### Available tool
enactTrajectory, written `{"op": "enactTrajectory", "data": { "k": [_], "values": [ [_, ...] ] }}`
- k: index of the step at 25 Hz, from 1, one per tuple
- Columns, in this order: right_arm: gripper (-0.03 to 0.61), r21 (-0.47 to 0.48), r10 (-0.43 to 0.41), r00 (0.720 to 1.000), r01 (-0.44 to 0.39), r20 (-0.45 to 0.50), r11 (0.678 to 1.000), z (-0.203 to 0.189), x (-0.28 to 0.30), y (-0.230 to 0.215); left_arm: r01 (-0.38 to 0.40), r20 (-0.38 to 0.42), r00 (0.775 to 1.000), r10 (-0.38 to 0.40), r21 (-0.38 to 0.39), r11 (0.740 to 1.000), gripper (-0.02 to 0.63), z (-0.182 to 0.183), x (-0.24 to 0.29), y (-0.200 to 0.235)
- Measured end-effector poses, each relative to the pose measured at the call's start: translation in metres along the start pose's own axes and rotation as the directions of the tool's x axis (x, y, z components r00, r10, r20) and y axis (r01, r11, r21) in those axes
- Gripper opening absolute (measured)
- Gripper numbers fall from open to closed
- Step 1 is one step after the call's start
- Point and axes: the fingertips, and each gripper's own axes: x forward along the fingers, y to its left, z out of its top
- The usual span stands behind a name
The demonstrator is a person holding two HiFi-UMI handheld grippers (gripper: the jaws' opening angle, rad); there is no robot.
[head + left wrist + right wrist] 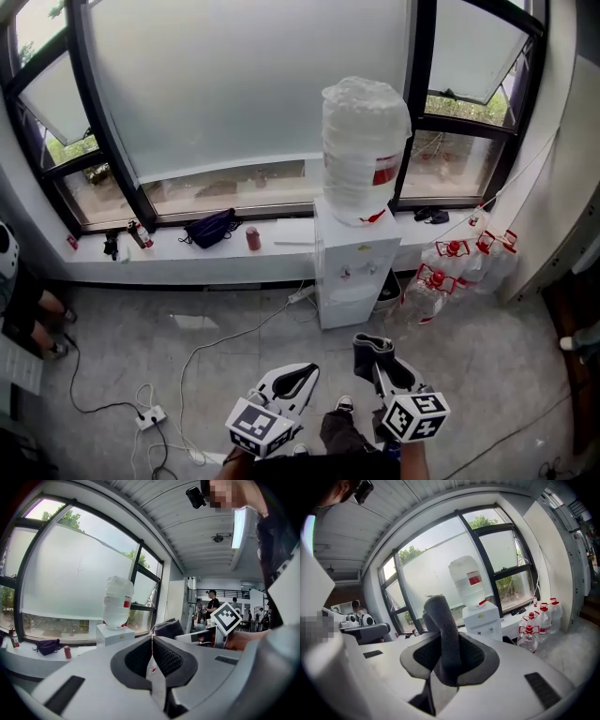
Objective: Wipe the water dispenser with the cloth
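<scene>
The dispenser [354, 272] stands on the floor [112, 347] against the window sill [187, 258], with a wrapped bottle [364, 150] upended on top. It is well ahead of both tongs and touched by neither.

The right tongs [377, 361] are clenched on the cloth [367, 343], a dark grey roll that pokes up past the tips. In the right gripper view the cloth [443, 630] fills the gap between the jaws and partly covers the window behind it, with the dispenser [485, 619] just to its right.

The left tongs [305, 371] are clenched with nothing in them. In the left gripper view the jaws meet along a thin line [152, 641], and the dispenser [112, 633] shows beyond them to the left.

A cluster of red-capped jugs [450, 267] lies on the floor just right of the dispenser. On the sill to its left sit a red can [252, 238] and a dark bag [210, 228]. A white cable [211, 347] trails from the dispenser's base across the floor towards a power strip [150, 415], crossing the ground between the person and the dispenser.
</scene>
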Motion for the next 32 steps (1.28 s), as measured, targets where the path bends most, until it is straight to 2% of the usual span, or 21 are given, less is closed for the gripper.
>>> {"op": "enactTrajectory", "data": {
  "k": [8,13,22,32],
  "values": [
    [0.107,-0.004,0.062,0.998,-0.062,-0.026,0.998,0.053,0.076,-0.061,-0.034,0.008,0.999,0.034,0.022,0.999,0.02,0.034,0.096,0.032],
    [0.107,0.003,0.091,0.995,-0.091,-0.051,0.996,0.07,0.111,-0.098,-0.089,-0.007,0.996,0.089,0.035,0.995,0.02,0.044,0.136,0.046],
    [0.107,-0.039,0.132,0.987,-0.135,-0.087,0.99,0.092,0.18,-0.134,-0.159,-0.034,0.986,0.161,0.057,0.986,0.02,0.048,0.17,0.074],
    [0.107,-0.095,0.099,0.988,-0.11,-0.115,0.989,0.121,0.276,-0.138,-0.121,-0.052,0.991,0.125,0.079,0.99,0.02,0.053,0.187,0.107]
  ]
}}
